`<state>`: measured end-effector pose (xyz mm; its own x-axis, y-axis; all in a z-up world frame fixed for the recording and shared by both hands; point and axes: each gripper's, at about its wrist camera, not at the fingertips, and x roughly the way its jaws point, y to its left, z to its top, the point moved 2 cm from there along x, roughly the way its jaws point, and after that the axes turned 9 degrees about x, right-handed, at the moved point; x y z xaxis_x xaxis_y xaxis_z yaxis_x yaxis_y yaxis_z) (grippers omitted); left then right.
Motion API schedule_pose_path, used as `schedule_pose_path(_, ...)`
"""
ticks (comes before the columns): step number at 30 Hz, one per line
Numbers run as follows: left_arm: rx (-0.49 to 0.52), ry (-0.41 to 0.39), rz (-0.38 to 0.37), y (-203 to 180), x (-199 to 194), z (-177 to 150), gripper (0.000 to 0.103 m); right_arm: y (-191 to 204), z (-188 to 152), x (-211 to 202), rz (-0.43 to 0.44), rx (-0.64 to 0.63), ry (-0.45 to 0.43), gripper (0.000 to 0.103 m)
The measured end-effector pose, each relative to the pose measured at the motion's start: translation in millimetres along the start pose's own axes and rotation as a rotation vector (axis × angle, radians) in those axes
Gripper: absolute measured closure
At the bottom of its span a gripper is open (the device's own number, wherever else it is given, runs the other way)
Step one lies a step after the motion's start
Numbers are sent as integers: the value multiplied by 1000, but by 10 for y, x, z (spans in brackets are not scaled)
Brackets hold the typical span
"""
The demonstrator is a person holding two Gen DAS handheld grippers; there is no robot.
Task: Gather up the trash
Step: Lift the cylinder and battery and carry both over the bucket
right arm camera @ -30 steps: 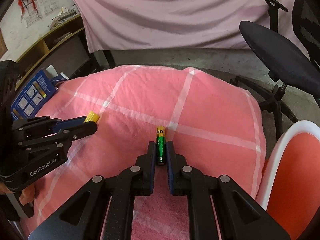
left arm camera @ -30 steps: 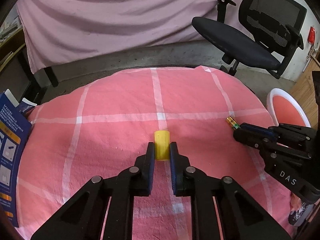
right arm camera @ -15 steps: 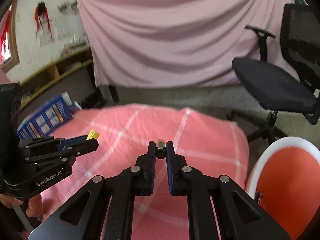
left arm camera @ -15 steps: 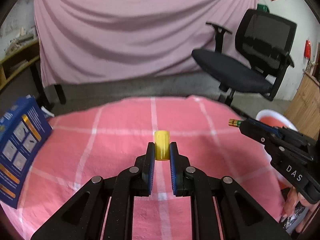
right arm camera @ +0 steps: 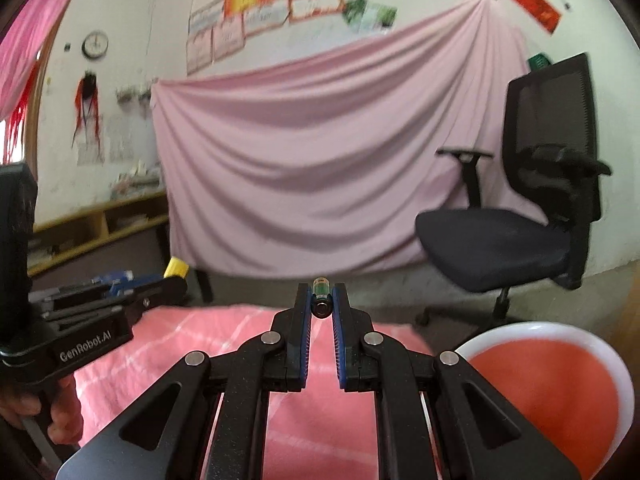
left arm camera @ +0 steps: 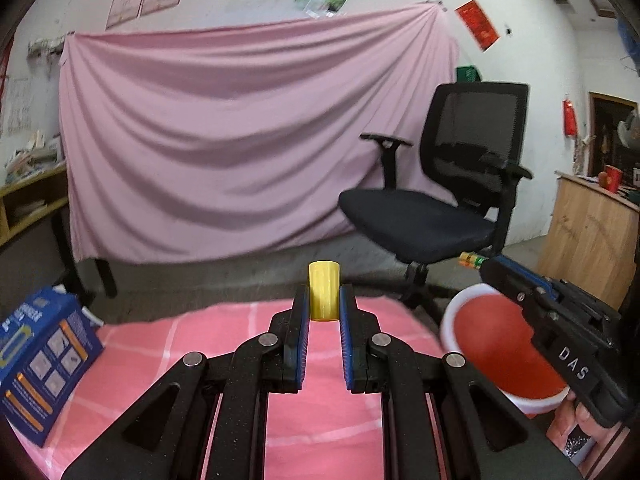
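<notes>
Pink-draped room, left gripper (left arm camera: pixel 324 300) clamps yellow cylinder (left arm camera: pixel 324 290), right gripper (right arm camera: pixel 321 300) clamps foreshortened battery (right arm camera: pixel 321 300)

A box (left arm camera: pixel 44 364) is standing at the table's (left arm camera: pixel 248 320) left edge, a bin (left arm camera: pixel 500 344) sitting right of it, a chair (left arm camera: pixel 436 216) standing beyond.
</notes>
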<state>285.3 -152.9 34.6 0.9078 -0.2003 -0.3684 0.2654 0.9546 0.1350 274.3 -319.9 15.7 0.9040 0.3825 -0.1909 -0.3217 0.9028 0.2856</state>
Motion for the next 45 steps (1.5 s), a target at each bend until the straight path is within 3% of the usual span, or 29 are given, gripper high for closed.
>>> schedule_pose_path(8, 53, -131, -75, -360, -116, 243, 92, -315, 246, -500, -118, 13, -222, 95)
schedule_pose_path(14, 99, -179, -152, -721, -126, 381, 92, -671, 299, -730, -206, 60, -266, 95)
schedule_pose_path(19, 126, -153, -219, -1024, -14, 434, 92, -972, 291, -779, -278, 117, -234, 95)
schedule_pose_path(31, 138, 47, -353, -1511, 508, 360, 92, -1445, 163, -706, -375, 242, -74, 95)
schedule_pose_path(45, 104, 200, -435, -1657, 755, 213, 92, -1615, 41, -652, -403, 319, 38, 95)
